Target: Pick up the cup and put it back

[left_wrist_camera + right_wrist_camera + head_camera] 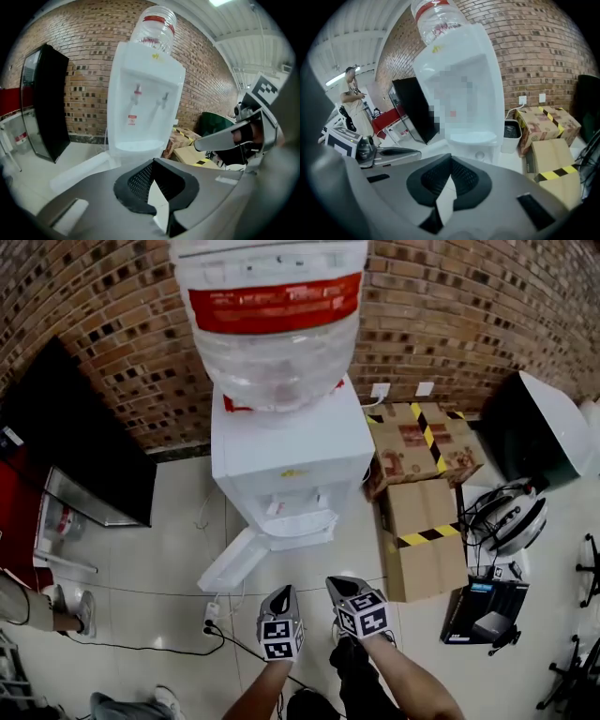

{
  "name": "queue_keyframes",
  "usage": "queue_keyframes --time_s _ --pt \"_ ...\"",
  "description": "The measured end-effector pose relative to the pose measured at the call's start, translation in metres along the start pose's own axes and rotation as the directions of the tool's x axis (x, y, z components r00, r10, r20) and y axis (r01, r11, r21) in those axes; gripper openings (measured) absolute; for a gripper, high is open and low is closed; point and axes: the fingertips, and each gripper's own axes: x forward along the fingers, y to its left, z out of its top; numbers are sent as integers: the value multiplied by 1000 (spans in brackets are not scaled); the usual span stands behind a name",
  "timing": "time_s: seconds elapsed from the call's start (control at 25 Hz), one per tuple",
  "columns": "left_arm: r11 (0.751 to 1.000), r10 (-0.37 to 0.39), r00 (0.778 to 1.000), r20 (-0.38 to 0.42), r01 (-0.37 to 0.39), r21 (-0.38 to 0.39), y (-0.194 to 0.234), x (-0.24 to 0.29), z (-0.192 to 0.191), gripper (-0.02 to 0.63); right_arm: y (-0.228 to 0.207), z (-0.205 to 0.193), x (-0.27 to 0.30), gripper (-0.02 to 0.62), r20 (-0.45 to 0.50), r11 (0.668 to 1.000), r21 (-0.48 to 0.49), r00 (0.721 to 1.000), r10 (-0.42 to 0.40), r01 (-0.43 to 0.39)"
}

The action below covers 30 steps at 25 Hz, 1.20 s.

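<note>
Head view: left gripper (283, 594) and right gripper (339, 587) side by side, water dispenser (286, 442) well ahead of the jaws. No cup identified.
Left gripper view: jaws clenched, empty.
Right gripper view: jaws clenched, empty. Small round thing (482, 155) ahead, at dispenser foot, possibly the cup.
Judged: pick-up either not begun or cup already returned.
</note>
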Motion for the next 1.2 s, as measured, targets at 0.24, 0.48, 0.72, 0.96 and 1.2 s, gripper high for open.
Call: queue_keyframes --time_s 0.24,0.48,0.72,0.96,1.2 --pt "998 29 998 -54 -32 -62 -43 -121 67 0 49 45 -105 12 -42 999 -32 998 40 -41" --pt "994 79 997 -27 -80 -78 -61 -207 147 0 80 103 -191 12 -18 992 -62 994 106 -107" --pt "995 88 995 37 -86 -58 -67 -251 203 0 111 149 -251 12 87 993 -21 989 119 -118" --pt "998 57 995 84 -56 -10 -87 -294 222 0 151 166 -304 12 183 995 -12 978 103 -102" --pt "999 36 995 95 -33 -26 -96 -340 196 0 194 135 -342 12 227 996 -16 970 86 -85"
